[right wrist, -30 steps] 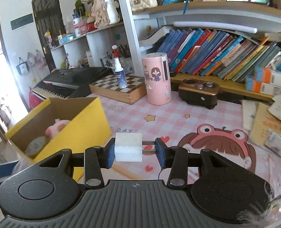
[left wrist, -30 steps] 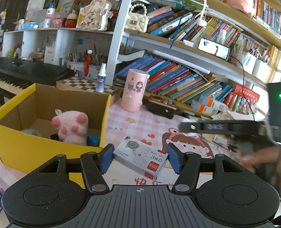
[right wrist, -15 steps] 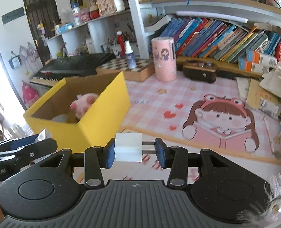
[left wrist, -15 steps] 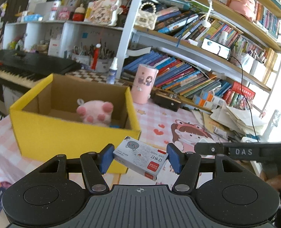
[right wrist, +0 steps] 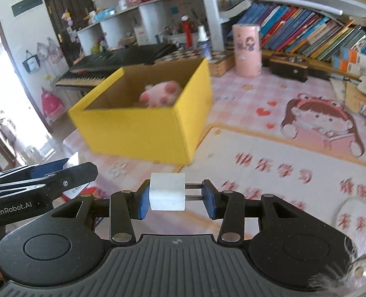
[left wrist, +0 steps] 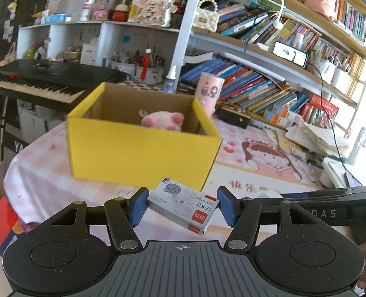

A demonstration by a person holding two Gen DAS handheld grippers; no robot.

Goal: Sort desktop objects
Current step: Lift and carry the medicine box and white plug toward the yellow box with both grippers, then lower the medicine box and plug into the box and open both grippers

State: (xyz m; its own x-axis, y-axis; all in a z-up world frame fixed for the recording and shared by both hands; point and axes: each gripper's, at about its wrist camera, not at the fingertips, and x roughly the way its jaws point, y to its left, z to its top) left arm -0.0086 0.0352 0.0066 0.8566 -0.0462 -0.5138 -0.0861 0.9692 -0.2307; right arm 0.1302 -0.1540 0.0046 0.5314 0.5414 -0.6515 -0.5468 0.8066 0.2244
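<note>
My left gripper is shut on a small grey staple box with a cat drawing and a red label, held tilted between the blue pads. My right gripper is shut on a white plug cube; its two metal prongs reach the right pad. Both hang over the pink checked tablecloth, in front of a yellow cardboard box. That box is open on top with a pink plush toy inside. Each wrist view catches the other gripper at its edge.
Behind the box stand a pink cylinder, a chessboard case and a brown device. A keyboard piano lies off the table's left edge. Loose papers pile at the right, below crowded bookshelves.
Both grippers have drawn back from the yellow box, which now sits farther off and more central in each view. The staple box and the white plug stay gripped as before.
</note>
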